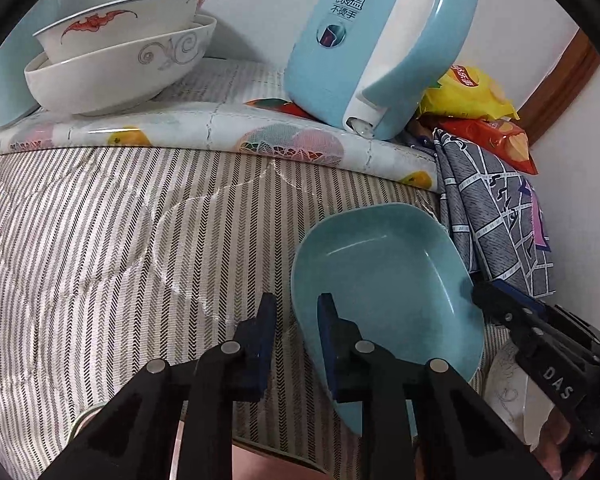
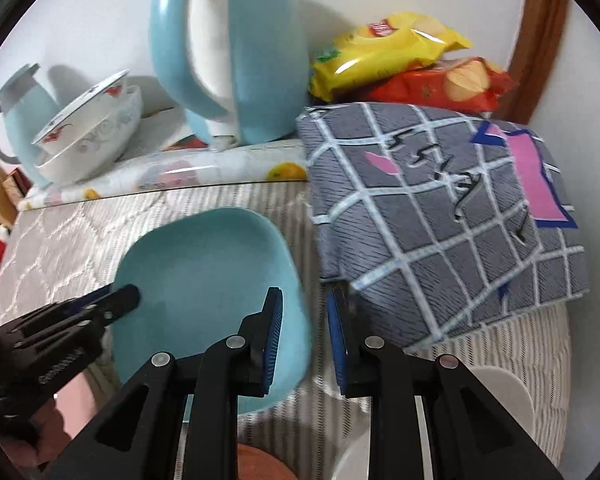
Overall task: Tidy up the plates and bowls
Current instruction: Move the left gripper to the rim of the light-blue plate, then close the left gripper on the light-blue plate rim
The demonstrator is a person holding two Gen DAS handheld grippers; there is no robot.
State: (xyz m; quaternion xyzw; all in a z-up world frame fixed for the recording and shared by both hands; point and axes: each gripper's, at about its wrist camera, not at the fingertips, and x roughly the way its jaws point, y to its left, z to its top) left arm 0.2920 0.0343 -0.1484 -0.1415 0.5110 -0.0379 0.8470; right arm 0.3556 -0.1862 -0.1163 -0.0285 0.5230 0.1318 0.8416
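The teal dish (image 1: 384,280) lies tilted on the striped quilted cover (image 1: 100,240), and everything else is placed from it. The left claw (image 1: 296,320) straddles the rim on one side of the dish, one blue pad inside the dish and the other outside; its jaws are narrow, but I cannot tell if the pads already press on the rim. The right claw (image 2: 304,320) straddles the opposite rim in the same way, one pad inside, one outside, with a small gap, and the grip is also not certain. Behind the dish, on a fruit-printed cloth (image 1: 220,128), stands a light blue kettle (image 1: 364,48). Further from the dish, beside the kettle, two white bowls (image 1: 116,64) are stacked, the upper one with a red bat pattern. Just beside the dish lies a grey checked cloth (image 2: 440,216), and behind it are a yellow snack bag (image 2: 384,52) and a red one (image 2: 440,88).
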